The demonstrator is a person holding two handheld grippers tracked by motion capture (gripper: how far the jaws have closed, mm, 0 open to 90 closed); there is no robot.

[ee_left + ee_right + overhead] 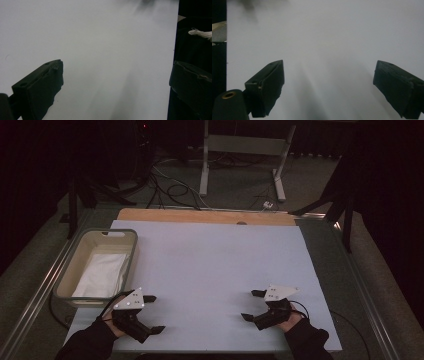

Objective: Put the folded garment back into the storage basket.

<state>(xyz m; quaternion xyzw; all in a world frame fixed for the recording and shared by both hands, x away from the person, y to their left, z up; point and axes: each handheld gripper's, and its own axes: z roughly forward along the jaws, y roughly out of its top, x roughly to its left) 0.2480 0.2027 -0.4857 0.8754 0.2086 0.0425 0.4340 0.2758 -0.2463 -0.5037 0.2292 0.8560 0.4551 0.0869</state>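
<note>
**Both grippers held wide over the bare mat, basket cloth not yet approached**

Grippers are taken first, as seen from the high view. 2 are held low at the near edge of the pale mat [210,265]: the left gripper [153,313] near the left corner, the right gripper [253,305] near the right, well apart from each other. Each has its jaws spread wide with nothing between them. A grey basket [131,251] stands at the mat's left edge, just beyond the left gripper, and a white cloth [102,274] lies flat in its bottom. The cloth looks smooth and thin, folded or spread to the basket's floor; finer detail cannot be made out in the dim light. The step is judged to be the start, before any reach. The next move would call for the left gripper to be lifted over the basket's near rim and lowered onto the cloth, with the jaws closed on a pinch of fabric rather than on the wall.

From the left gripper view, the left gripper [115,82] is seen with jaws apart over blank mat [100,37]; a dark strip lies beyond the mat's edge.

From the right gripper view, the right gripper [328,82] is likewise seen spread over plain mat [324,32], nothing gripped.
</note>
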